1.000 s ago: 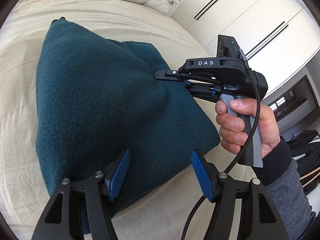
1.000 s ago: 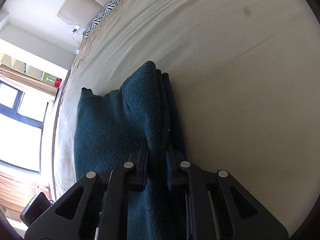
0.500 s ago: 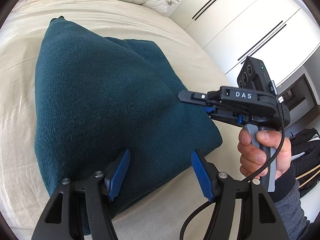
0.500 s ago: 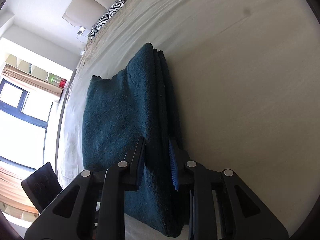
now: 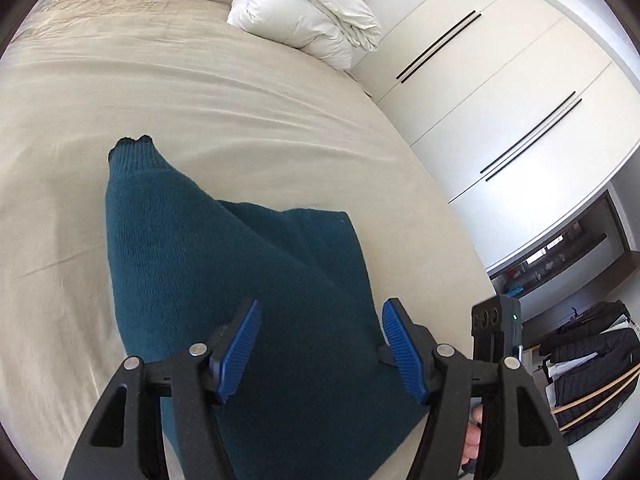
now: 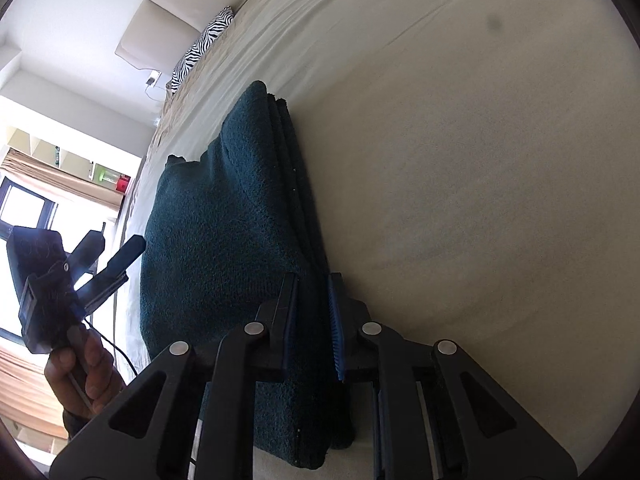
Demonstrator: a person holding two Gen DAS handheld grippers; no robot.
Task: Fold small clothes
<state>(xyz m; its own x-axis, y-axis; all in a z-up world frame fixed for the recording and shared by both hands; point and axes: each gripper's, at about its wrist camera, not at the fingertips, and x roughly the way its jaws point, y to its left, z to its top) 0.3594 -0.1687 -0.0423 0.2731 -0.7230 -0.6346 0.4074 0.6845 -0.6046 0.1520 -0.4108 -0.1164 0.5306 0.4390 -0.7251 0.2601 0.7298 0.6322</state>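
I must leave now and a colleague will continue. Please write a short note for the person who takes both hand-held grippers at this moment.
Left hand-held gripper: open, above the teal sweater, holding nothing.
Right hand-held gripper: shut on the sweater's stacked folded edge.
The sweater lies on the beige bed, already folded into several layers.
Left to do: release the right grip, flatten the raised fold, probably tidy the edges.

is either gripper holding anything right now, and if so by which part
The right gripper pinches the dark teal sweater by the stacked layers of its folded side edge. The left gripper is open above the sweater, holding nothing.
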